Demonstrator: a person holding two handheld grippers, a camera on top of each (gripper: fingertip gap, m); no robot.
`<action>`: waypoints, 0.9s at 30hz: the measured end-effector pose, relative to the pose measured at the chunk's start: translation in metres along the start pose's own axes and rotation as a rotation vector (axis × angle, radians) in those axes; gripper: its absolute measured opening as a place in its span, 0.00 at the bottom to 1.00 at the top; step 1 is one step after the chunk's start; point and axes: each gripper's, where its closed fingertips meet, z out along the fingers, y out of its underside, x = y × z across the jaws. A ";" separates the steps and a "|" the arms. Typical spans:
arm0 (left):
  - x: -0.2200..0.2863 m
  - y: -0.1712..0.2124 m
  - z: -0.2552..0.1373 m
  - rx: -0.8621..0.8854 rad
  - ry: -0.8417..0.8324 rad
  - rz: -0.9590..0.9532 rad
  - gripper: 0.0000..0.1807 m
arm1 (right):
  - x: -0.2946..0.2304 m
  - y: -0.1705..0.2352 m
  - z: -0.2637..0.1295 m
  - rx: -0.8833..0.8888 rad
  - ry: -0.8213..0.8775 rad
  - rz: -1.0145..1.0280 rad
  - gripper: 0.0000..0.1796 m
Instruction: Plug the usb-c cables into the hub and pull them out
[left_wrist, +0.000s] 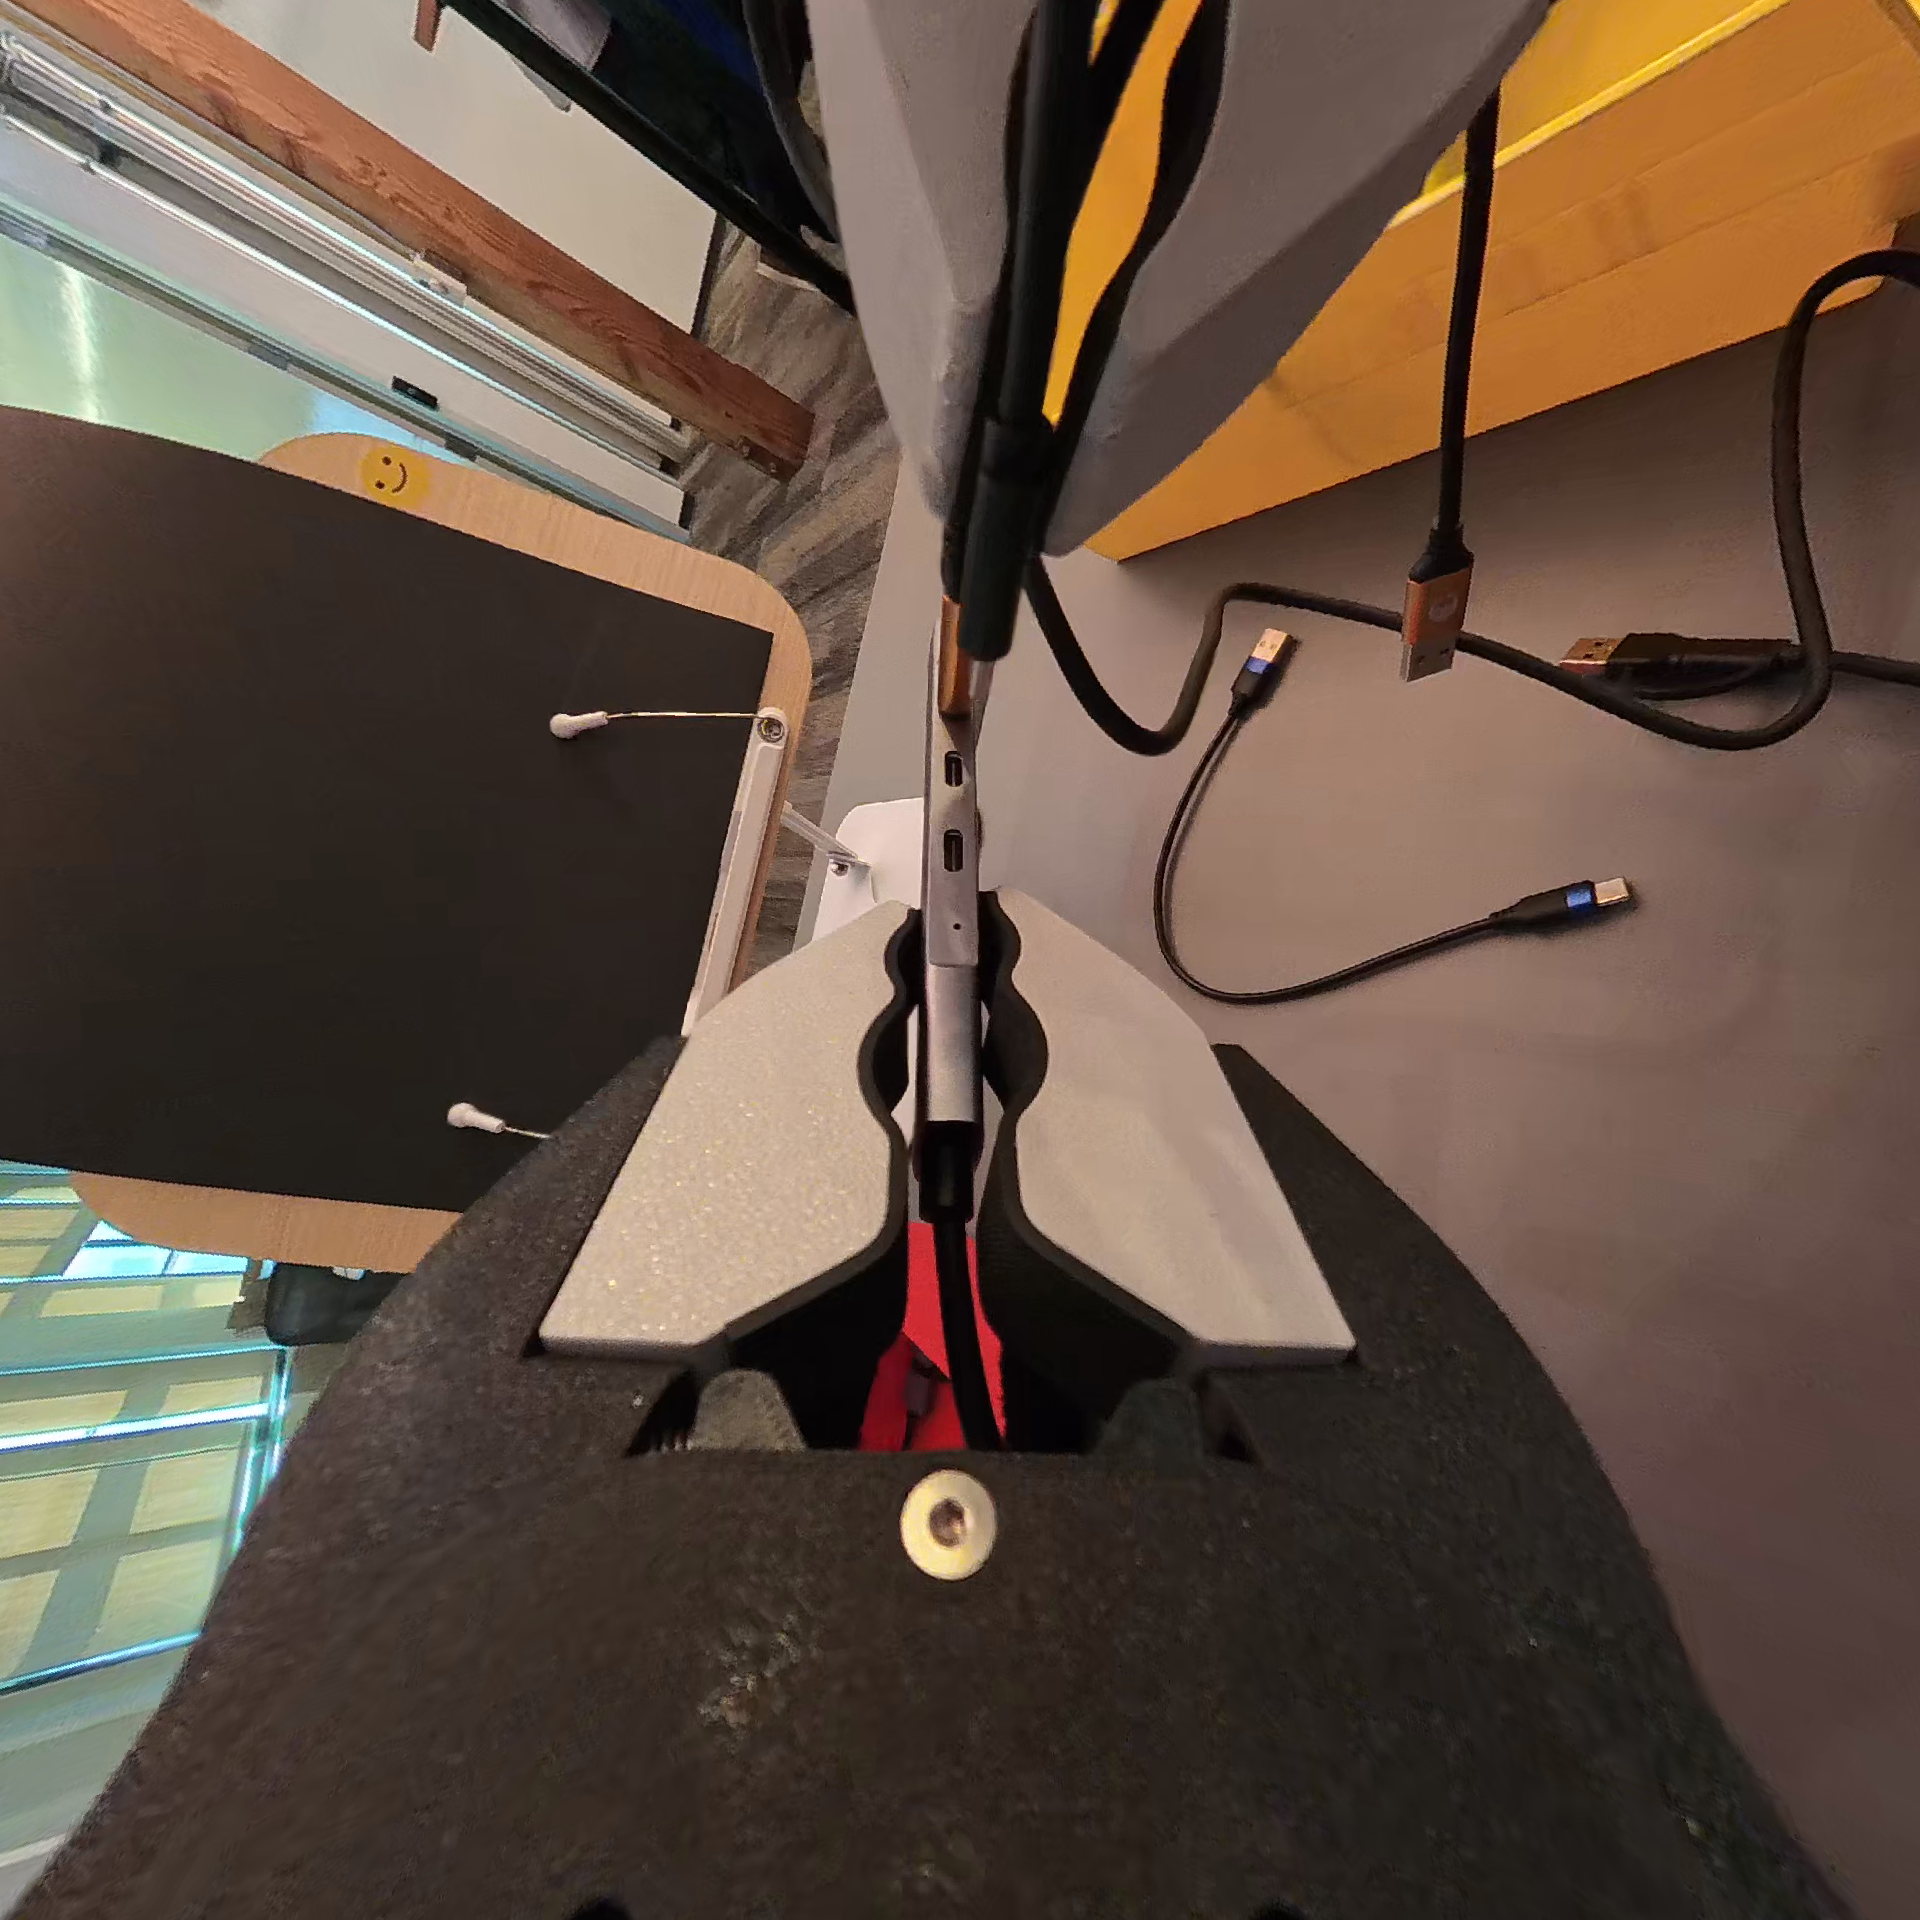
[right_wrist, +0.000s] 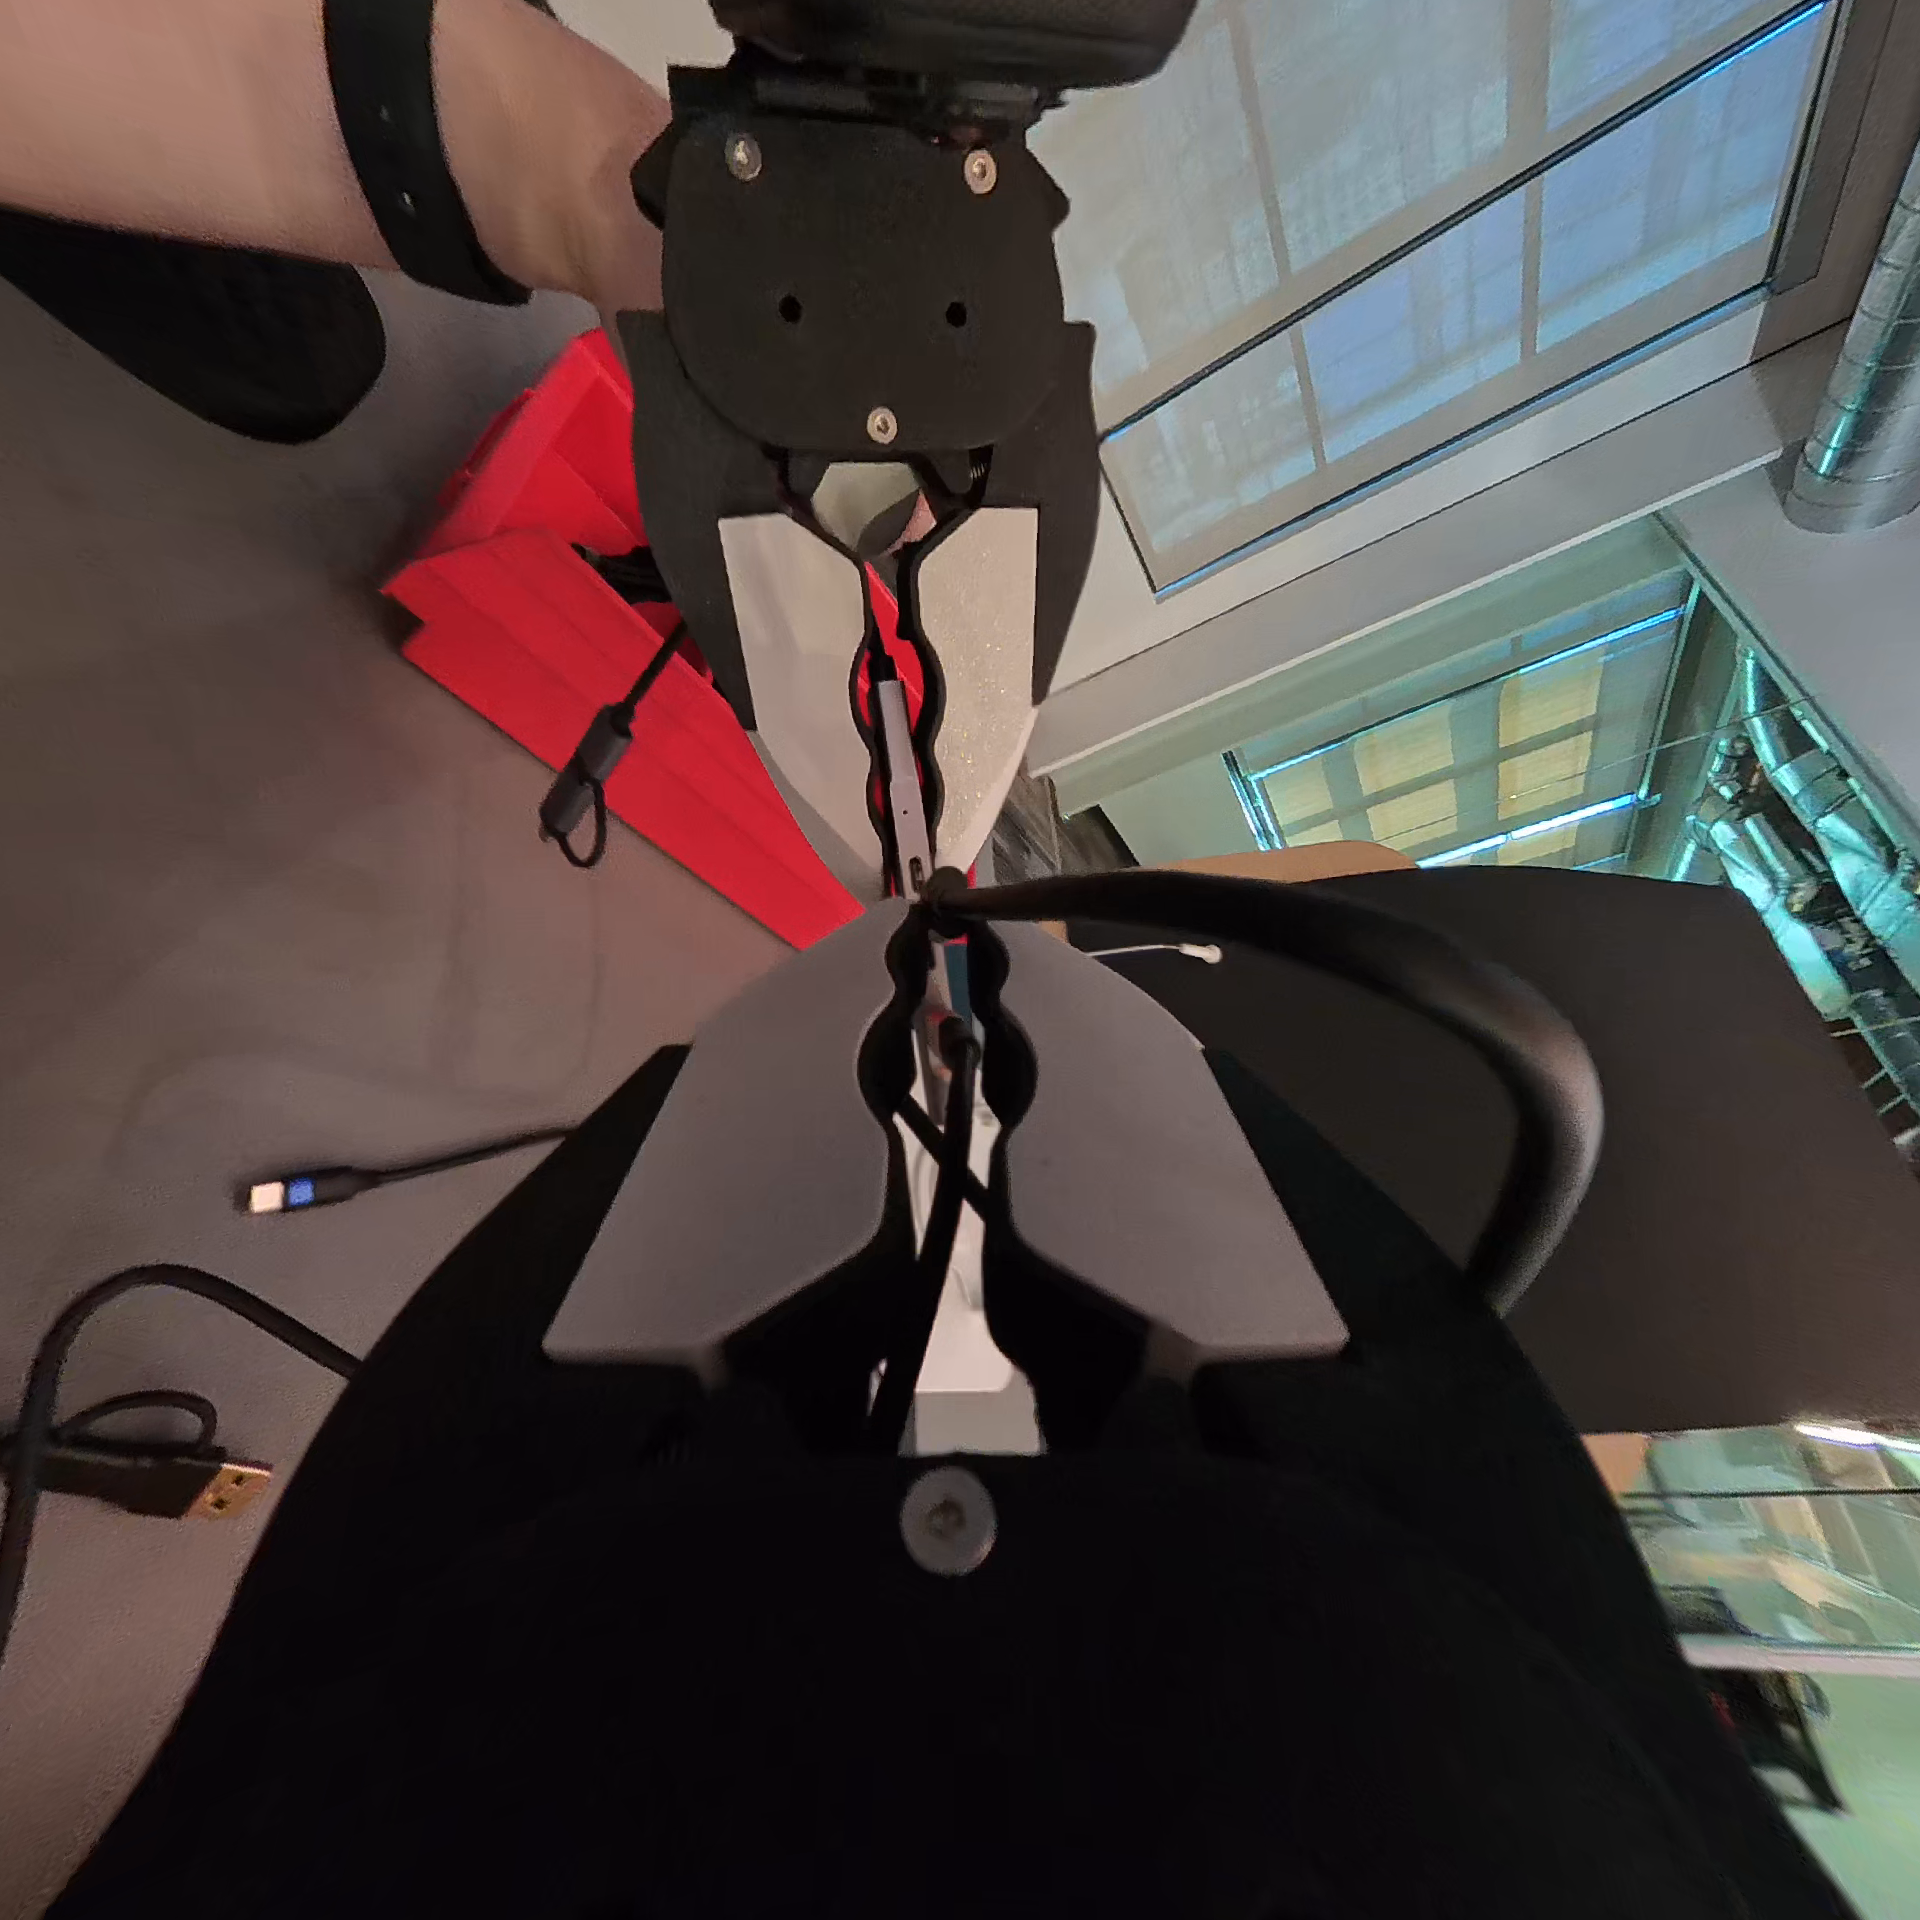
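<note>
- The slim grey metal USB-C hub (left_wrist: 951, 935) is sitting edge-on between our left gripper's (left_wrist: 954, 914) two pale grey fingers (left_wrist: 769, 1122), which are closing tight on its flat sides; its own black cable (left_wrist: 961, 1340) is trailing back between the fingers toward the camera.
- We are seeing two empty oval ports on the hub's narrow edge, just past the fingertips, and beyond them a copper-coloured plug (left_wrist: 954, 675) sitting at the hub's far end.
- Our right gripper (right_wrist: 940, 920) is pinching a black-sleeved cable connector (left_wrist: 992, 540) at its tips, jaws narrowed onto it right at the hub's far end; we cannot tell whether that plug is seated in a port.
- In the right wrist view, the thick black cable (right_wrist: 1455, 997) is looping out from the fingertips to the right, and the left gripper (right_wrist: 899, 831) is facing us with the hub (right_wrist: 902, 769) clamped in it.
- Farther out on the grey tabletop (left_wrist: 1558, 1195), a thin black cable with blue-collared plugs (left_wrist: 1579, 896) is lying loose, well apart from the hub.
- A braided black cable with a copper USB-A plug (left_wrist: 1439, 613) is lying beside a yellow cardboard box (left_wrist: 1558, 260).
- A red ribbed plastic bin (right_wrist: 582, 644) is standing behind the left gripper.
</note>
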 end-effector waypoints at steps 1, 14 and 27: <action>0.001 0.000 0.000 0.005 0.001 0.006 0.05 | 0.000 0.002 0.000 -0.021 0.006 -0.028 0.05; 0.009 -0.006 0.000 0.097 0.018 0.079 0.05 | -0.011 -0.004 0.006 -0.055 -0.027 -0.092 0.05; 0.007 -0.011 -0.005 0.123 -0.009 0.103 0.05 | -0.006 -0.002 0.003 -0.101 -0.008 -0.110 0.05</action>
